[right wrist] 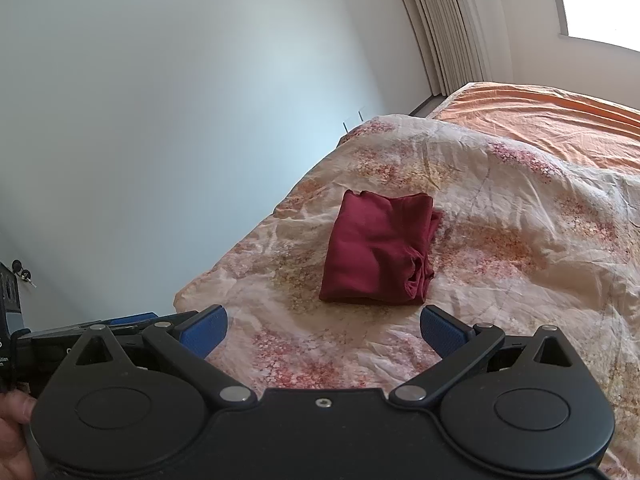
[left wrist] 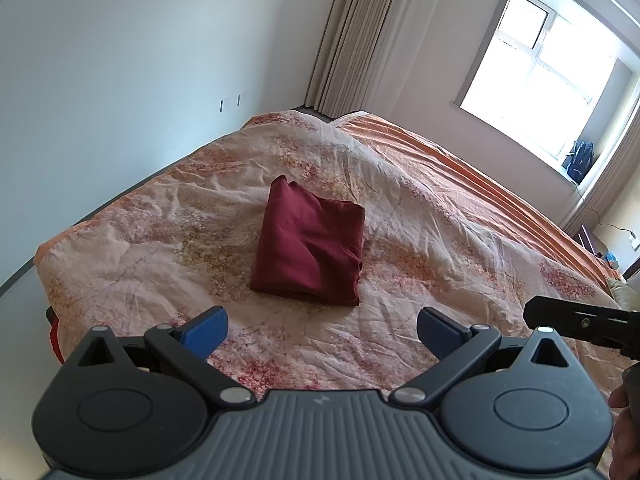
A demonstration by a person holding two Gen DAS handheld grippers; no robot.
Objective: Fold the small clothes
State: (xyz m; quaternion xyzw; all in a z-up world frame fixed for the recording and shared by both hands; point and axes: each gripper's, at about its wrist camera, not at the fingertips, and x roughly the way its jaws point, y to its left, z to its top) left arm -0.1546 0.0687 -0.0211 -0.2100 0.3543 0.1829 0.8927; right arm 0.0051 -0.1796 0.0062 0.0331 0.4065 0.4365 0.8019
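A dark red garment (left wrist: 310,246) lies folded into a compact square on the floral quilt (left wrist: 440,256). It also shows in the right wrist view (right wrist: 378,250). My left gripper (left wrist: 322,330) is open and empty, held above the quilt just short of the garment's near edge. My right gripper (right wrist: 324,330) is open and empty too, also just short of the garment. Part of the right gripper's body (left wrist: 584,322) shows at the right edge of the left wrist view. Part of the left gripper (right wrist: 80,332) shows at the left of the right wrist view.
The quilt covers a bed with an orange striped sheet (left wrist: 480,176) beyond it. A pale wall (left wrist: 120,80) runs along the bed's left side. Curtains (left wrist: 360,36) and a bright window (left wrist: 536,64) stand at the far end. A dark bag (left wrist: 578,160) sits on the windowsill.
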